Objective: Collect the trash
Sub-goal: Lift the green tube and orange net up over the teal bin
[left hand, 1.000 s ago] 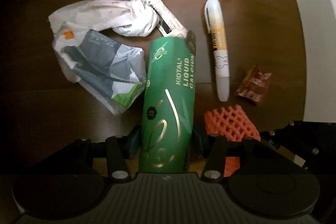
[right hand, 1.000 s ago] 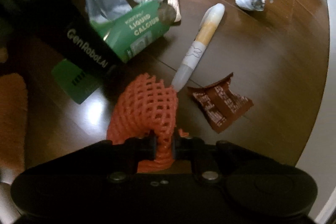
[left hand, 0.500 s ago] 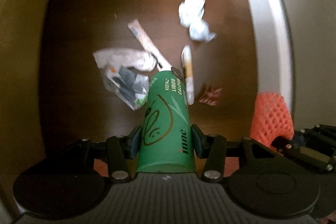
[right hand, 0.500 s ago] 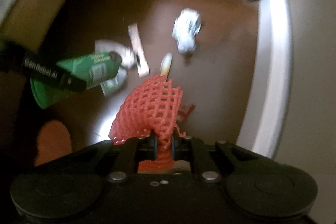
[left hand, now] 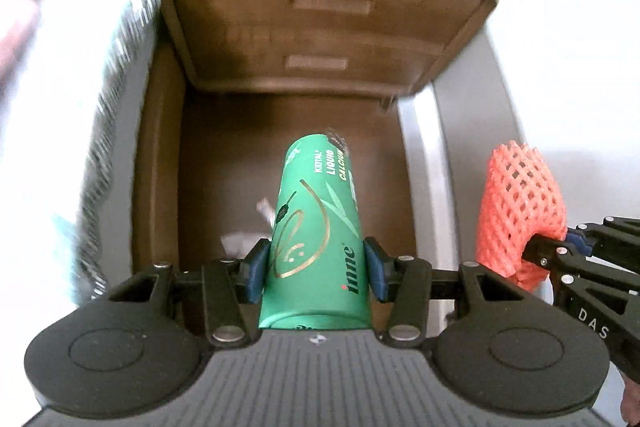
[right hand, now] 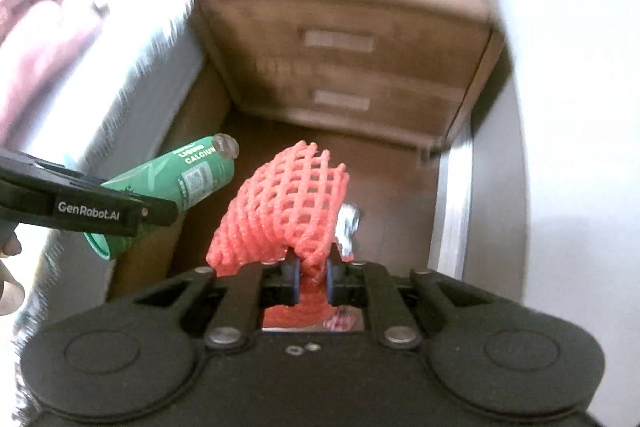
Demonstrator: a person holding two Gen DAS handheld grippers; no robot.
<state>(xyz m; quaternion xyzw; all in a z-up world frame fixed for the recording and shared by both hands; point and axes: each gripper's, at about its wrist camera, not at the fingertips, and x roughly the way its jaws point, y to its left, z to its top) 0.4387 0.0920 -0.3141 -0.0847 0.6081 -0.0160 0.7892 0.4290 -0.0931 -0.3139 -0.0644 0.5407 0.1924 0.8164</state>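
I am mid-carry, my left gripper clamped around the green calcium tube and my right gripper pinching the orange foam net, both aloft near the nightstand, and next I need a bin, which I cannot see.

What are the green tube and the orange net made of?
Green tube: probably printed cardboard, matte with gold foil lines; its straight walls hold shape in the left gripper.
Orange net: looks like soft foam mesh; it bends and bunches in the right gripper.
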